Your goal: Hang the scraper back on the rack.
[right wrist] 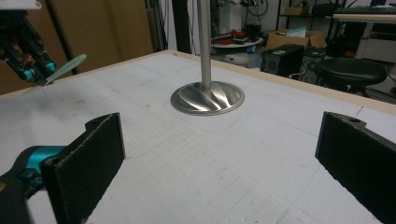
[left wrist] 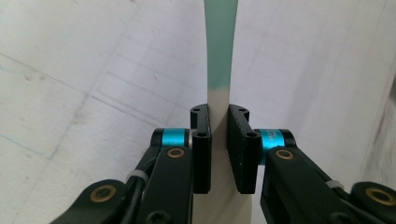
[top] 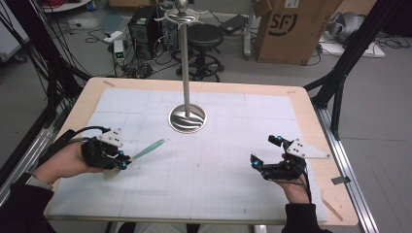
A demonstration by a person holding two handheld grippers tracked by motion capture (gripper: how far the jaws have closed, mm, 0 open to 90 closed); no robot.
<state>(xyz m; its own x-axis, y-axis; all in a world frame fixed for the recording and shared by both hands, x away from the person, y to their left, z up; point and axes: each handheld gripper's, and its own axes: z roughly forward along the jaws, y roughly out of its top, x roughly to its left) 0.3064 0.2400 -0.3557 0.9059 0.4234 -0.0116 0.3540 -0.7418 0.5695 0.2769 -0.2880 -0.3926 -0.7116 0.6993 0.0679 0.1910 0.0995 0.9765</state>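
White gridded matting covers the tabletop (top: 204, 174), and low on its left side a slim spoon-like utensil (top: 145, 151), mint green along the handle and cream toward the wider end, sits clamped in the left claw (top: 123, 161). Seen from the left gripper view, the utensil (left wrist: 219, 56) runs straight up between the two black jaws, which press on its cream part from either side; the green handle sticks out well beyond the jaw tips, while the cream end widens below, back toward the hand. From above, the handle points away from the claw toward the middle of the tabletop, slanting up and to the right, and the piece looks lifted clear of the mat.

Farther out, a polished metal stand (top: 186, 118) with a round swirled base and a tall pole rises near the tabletop's far centre, well apart from the utensil. On the opposite side the right claw (top: 265, 153) hovers with its jaws spread wide, nothing between them, facing the stand's base.
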